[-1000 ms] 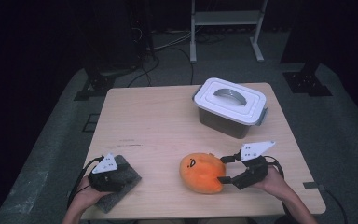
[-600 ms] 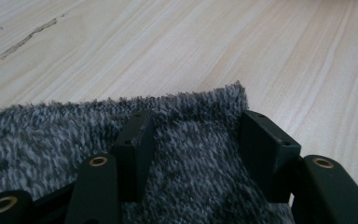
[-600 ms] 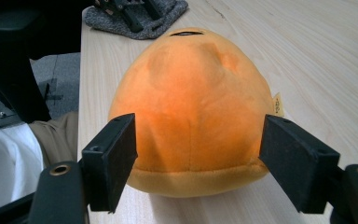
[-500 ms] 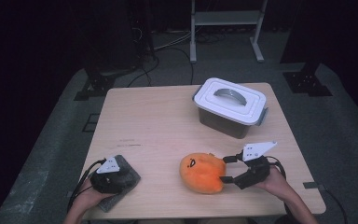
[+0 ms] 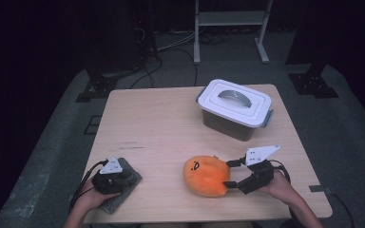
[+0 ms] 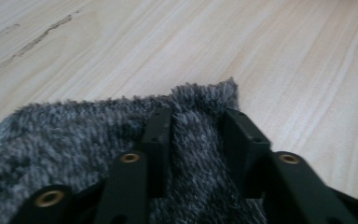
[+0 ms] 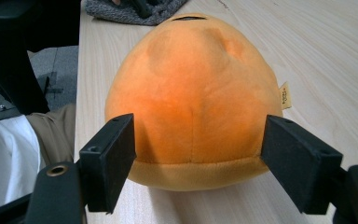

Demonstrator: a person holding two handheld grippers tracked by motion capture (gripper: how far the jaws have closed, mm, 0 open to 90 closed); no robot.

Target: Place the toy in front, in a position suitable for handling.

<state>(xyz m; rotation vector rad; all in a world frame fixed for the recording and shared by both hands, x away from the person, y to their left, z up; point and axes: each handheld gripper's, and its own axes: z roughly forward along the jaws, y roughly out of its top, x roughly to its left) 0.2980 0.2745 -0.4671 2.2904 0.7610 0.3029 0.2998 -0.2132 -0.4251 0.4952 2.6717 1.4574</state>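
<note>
A grey fuzzy cloth [image 5: 133,180] lies at the table's front left corner. My left gripper [image 5: 123,178] rests on top of it, pointing down. In the left gripper view its jaws have just been closing, and my left gripper [image 6: 198,123] pinches a raised ridge of the cloth [image 6: 74,140]. An orange plush toy [image 5: 206,175] with a small face sits at the front, right of centre. My right gripper [image 5: 227,174] stands wide open at the toy's right end. In the right gripper view the toy [image 7: 191,79] bulges between the two pads of my right gripper [image 7: 198,140], without being squeezed.
A dark plastic box with a white lid and handle [image 5: 235,109] stands at the back right of the wooden table [image 5: 157,128]. A metal rack's legs [image 5: 230,28] stand on the floor beyond the far edge. Cables trail on the floor.
The left gripper has settled a little lower onto the grey cloth and its jaws have drawn in on a fold. The right gripper and the orange toy have not moved.
</note>
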